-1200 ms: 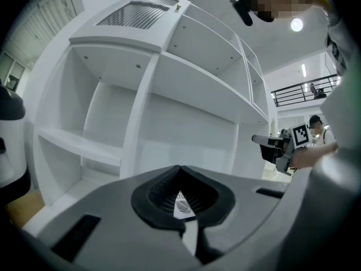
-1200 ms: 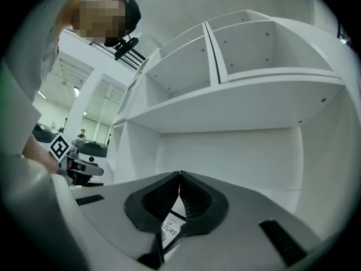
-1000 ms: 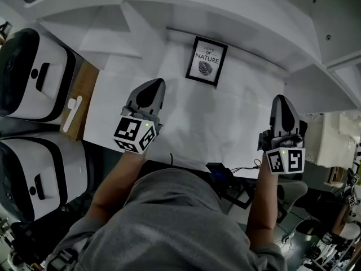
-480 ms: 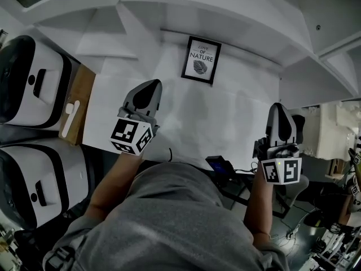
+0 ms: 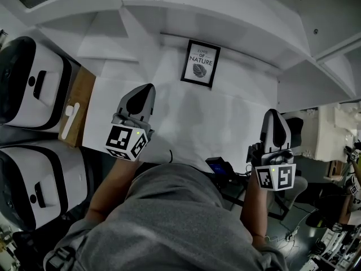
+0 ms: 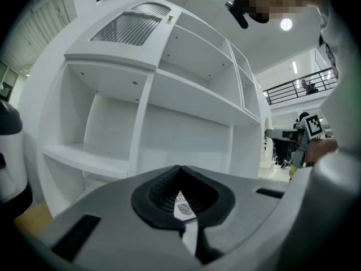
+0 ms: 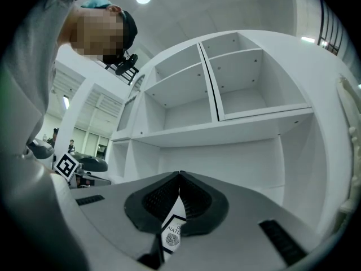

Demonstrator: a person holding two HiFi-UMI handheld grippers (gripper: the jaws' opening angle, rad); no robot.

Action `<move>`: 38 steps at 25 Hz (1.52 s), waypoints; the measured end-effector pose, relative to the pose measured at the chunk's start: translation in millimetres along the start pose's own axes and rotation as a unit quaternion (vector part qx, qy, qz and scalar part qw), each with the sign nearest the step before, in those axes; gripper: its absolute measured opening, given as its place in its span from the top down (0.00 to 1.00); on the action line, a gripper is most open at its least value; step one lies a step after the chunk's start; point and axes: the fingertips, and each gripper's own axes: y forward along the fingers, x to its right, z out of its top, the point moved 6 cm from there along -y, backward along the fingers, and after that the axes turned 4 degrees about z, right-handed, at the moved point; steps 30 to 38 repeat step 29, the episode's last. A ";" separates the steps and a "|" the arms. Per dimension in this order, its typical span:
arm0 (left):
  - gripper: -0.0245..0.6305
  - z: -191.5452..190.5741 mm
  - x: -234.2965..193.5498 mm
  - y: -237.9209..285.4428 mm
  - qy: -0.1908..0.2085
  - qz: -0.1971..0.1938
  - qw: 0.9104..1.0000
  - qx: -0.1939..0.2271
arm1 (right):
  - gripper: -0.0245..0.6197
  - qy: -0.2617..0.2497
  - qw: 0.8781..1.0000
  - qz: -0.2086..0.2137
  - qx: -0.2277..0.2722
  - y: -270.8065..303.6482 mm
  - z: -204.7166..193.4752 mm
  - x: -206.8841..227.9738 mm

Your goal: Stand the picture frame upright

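The black picture frame with a leaf print and the word NATURE sits at the back of the white tabletop, close to the shelf's rear wall, its face toward me. It also shows through the jaw gaps as a sliver of frame in the left gripper view and of frame in the right. My left gripper hovers over the table's left front, shut and empty. My right gripper hangs at the table's right front edge, shut and empty. Both stand well short of the frame.
Two white-and-black appliances stand at the left beside a wooden board with a white utensil. White shelf compartments rise behind the table. A black device with cables lies below the front edge.
Both grippers have drawn back toward my body, the right one to the table's front edge. The frame has kept its place by the rear wall.
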 end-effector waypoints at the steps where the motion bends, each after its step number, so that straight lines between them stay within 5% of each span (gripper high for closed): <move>1: 0.95 -0.3 -0.5 -1.9 -0.001 0.001 1.000 0.000 | 0.92 0.002 1.000 0.000 0.000 -0.1 -1.0 -1.1; 38: 0.95 -3.4 11.9 -10.9 -0.002 -0.003 1.000 -0.001 | 0.92 0.018 1.000 -0.008 0.003 -9.9 -8.4 -8.8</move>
